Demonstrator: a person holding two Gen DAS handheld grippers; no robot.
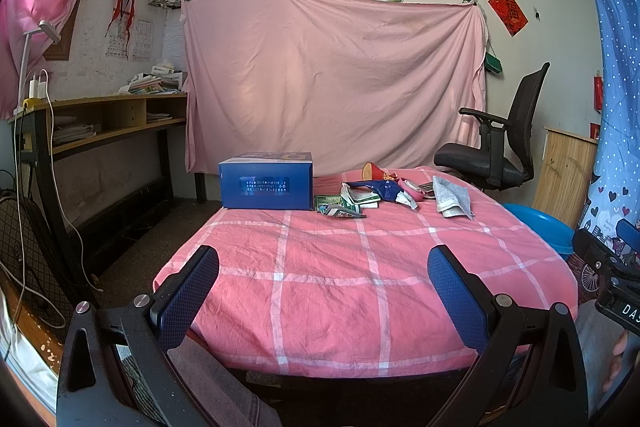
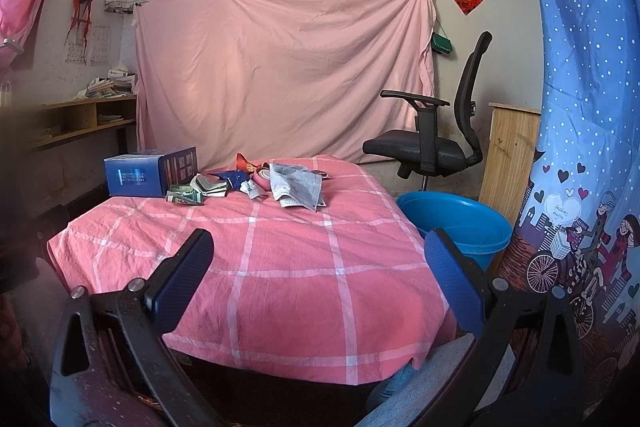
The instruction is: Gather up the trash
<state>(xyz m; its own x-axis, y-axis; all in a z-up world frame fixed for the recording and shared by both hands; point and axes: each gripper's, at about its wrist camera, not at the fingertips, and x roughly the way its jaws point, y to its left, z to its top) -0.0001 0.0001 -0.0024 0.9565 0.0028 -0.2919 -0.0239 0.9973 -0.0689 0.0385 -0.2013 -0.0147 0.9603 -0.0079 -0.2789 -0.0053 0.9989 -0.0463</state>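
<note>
A heap of trash lies at the far end of the pink checked table (image 1: 328,267) (image 2: 288,267): a grey face mask (image 1: 452,201) (image 2: 298,187), green folded wrappers (image 1: 358,199) (image 2: 208,187), a blue wrapper (image 1: 384,189) (image 2: 234,179) and a pink roll (image 1: 412,189). A blue box (image 1: 266,181) (image 2: 150,177) stands left of the heap. A blue bucket (image 2: 460,227) (image 1: 540,227) stands on the floor right of the table. My left gripper (image 1: 324,263) is open and empty over the near edge. My right gripper (image 2: 318,251) is open and empty, also at the near edge.
A black office chair (image 1: 496,147) (image 2: 436,135) stands behind the table at the right. A wooden desk (image 1: 104,123) with papers lines the left wall. A pink sheet (image 1: 332,79) hangs behind. A blue patterned curtain (image 2: 580,147) hangs at the right.
</note>
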